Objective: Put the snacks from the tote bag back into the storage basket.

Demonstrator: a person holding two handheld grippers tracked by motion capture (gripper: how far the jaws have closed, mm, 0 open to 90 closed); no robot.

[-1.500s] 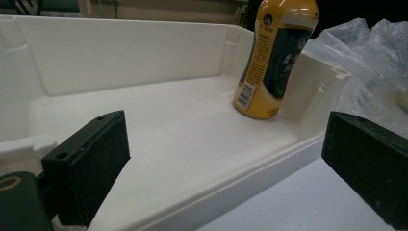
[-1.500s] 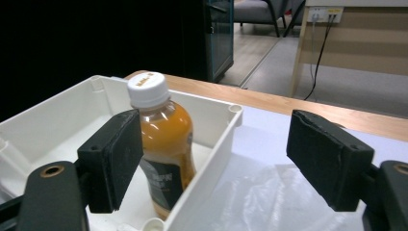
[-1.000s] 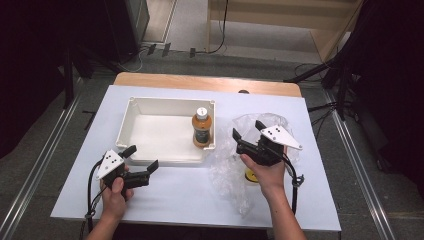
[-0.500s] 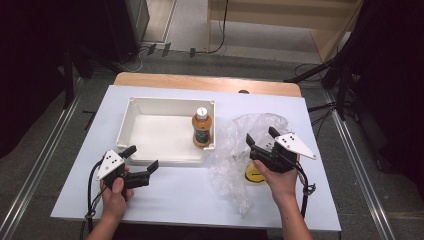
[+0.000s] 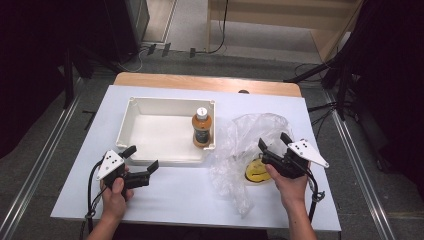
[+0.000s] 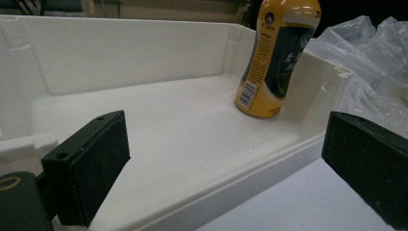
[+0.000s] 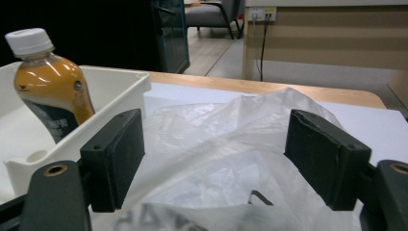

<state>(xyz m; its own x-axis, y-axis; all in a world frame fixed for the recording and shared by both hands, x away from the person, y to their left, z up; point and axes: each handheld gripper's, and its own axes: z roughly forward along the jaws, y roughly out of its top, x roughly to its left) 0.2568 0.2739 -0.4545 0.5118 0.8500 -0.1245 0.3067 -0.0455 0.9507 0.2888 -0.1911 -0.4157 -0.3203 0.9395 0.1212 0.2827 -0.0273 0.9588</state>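
Note:
An orange drink bottle [image 5: 201, 129] with a white cap stands upright in the right end of a white tray [image 5: 160, 136]. To the tray's right lies a crumpled clear plastic bag [image 5: 235, 145] with a yellow item [image 5: 256, 171] inside. My right gripper [image 5: 273, 141] is open at the bag's right edge, nothing between its jaws. My left gripper [image 5: 142, 157] is open at the tray's near wall. The left gripper view looks between the open left gripper [image 6: 226, 159] into the tray [image 6: 134, 57] at the bottle [image 6: 276, 57]. In the right gripper view, the right gripper [image 7: 216, 154] faces the bag [image 7: 231, 130], bottle [image 7: 50, 82] at left.
The white table top [image 5: 200, 200] has bare room in front of the tray and bag. A wooden strip [image 5: 200, 82] runs along its far edge. Black stands and cables are on the floor beyond.
My right gripper has drawn back to the right and toward the person, from above the bag to its right edge. The left gripper and the bottle have stayed put.

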